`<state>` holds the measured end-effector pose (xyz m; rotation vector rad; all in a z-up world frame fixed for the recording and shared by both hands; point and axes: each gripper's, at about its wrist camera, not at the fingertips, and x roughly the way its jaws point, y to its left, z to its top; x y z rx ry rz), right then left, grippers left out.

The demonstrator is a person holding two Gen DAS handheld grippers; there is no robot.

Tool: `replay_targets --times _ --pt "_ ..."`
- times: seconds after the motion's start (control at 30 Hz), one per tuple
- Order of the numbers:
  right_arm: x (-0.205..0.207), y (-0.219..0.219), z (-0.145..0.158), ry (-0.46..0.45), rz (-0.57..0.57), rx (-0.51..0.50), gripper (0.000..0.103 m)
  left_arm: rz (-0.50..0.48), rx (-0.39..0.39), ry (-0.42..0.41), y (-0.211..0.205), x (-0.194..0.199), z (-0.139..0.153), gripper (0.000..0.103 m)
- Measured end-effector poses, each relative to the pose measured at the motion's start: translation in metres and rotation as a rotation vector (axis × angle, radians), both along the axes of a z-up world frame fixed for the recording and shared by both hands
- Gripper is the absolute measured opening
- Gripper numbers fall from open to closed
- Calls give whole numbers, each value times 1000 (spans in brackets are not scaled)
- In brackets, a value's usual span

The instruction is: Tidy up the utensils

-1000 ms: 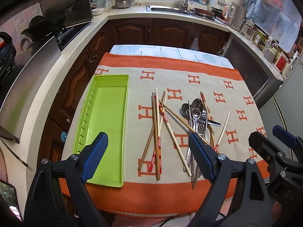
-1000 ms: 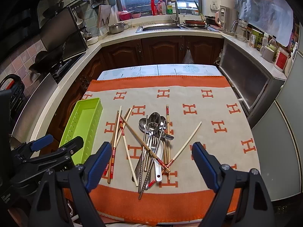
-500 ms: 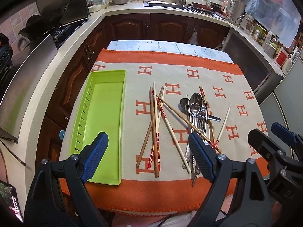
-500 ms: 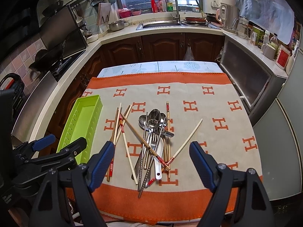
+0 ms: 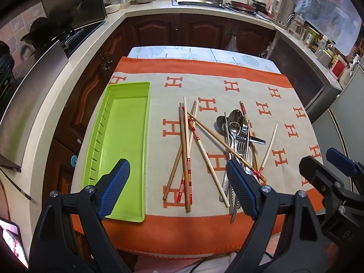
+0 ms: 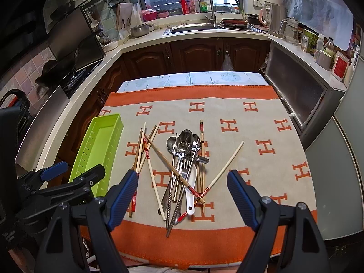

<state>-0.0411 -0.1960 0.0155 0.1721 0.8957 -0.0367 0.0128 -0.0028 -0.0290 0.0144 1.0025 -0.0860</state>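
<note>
Opening stage of the sorting: nothing has yet been lifted. Your left tongs (image 5: 177, 186) stand wide apart and hold nothing; your right tongs (image 6: 182, 195) are likewise spread wide and empty. Both hang above the near edge of the desk (image 6: 227, 236), which is covered by an orange-bordered blanket (image 5: 227, 91) with an H pattern.

Ahead of the left tongs and off to their left lies the green tray (image 5: 122, 136), lengthwise, with a row of slots along its far-left wall. It holds nothing, so by that sign the whole task remains to be done.

Directly ahead of the left tongs, between their tips in that view, lies a loose fan of chopsticks (image 5: 186, 154), wooden and white with red bands, crossing one another. Ahead of the right tongs is the mixed heap: spoons (image 6: 185, 141) with bowls pointing away from you, a fork (image 6: 185, 161) over them, a white ladle-shaped spoon (image 6: 191, 193) beneath, and one long chopstick (image 6: 173, 168) laid diagonally over the metal pieces. A single pale chopstick (image 6: 227, 166) slants off to the right of the heap, touching it only at its near end.

The next move, as judged, calls for choosing one piece that lies free on top, such as an outer chopstick of the fan, lowering the tongs over its shaft, and closing narrowly. Pieces underneath the crossing chopstick are likely to drag their neighbours if taken first.
</note>
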Motion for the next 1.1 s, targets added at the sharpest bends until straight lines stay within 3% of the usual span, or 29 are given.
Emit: replay_targets --times 0.43,0.6,0.77,0.9,1.1 --pt "10 -20 -4 33 -26 57 80 4 -24 48 8 29 -9 85" --pt "23 -30 -6 46 -26 57 73 -44 -2 49 4 50 -7 85" --pt "40 -38 -8 67 3 59 66 -48 -81 102 11 79 1 85" --pt "59 -49 -12 98 20 102 60 -51 -102 131 10 103 2 85" --pt "86 -59 -25 142 54 149 44 -77 -70 199 -9 133 -26 84"
